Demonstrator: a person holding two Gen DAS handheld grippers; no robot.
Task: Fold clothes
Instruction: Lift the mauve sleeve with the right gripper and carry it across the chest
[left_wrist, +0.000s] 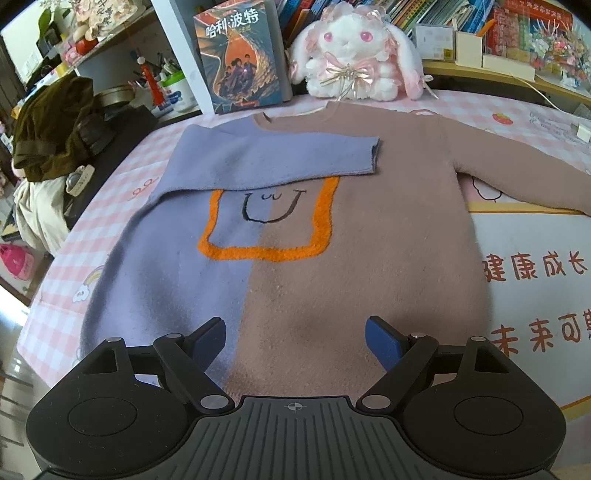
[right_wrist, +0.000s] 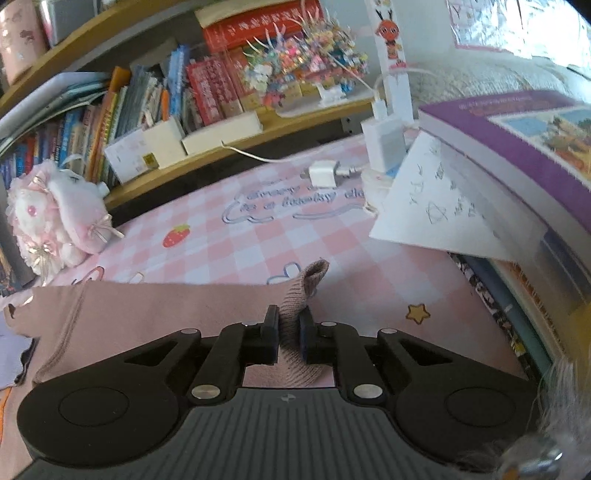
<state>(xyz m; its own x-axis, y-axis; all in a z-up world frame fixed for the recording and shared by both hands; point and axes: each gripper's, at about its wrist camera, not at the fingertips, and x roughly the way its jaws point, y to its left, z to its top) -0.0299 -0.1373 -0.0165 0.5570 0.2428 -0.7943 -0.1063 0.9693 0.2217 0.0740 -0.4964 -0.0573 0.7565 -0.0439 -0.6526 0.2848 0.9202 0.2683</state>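
My left gripper hangs with its blue pads spread wide above the lower part of the sweater, nothing between them. The sweater lies flat on the pink checked cloth, front up, half purple and half dusty pink, with an orange outlined square and a drawn smile on the chest. Its purple sleeve is folded across the chest, the cuff ending near the middle just above the orange square. The pink sleeve lies stretched out to the right side. My right gripper is clamped on the ribbed pink cuff of that sleeve; the knit stands up between the two pads and its end curls over beyond them. Past the collar a white plush rabbit and a book stand upright against the shelves. In the right view a white charger lies on the cloth, well apart from the cuff.
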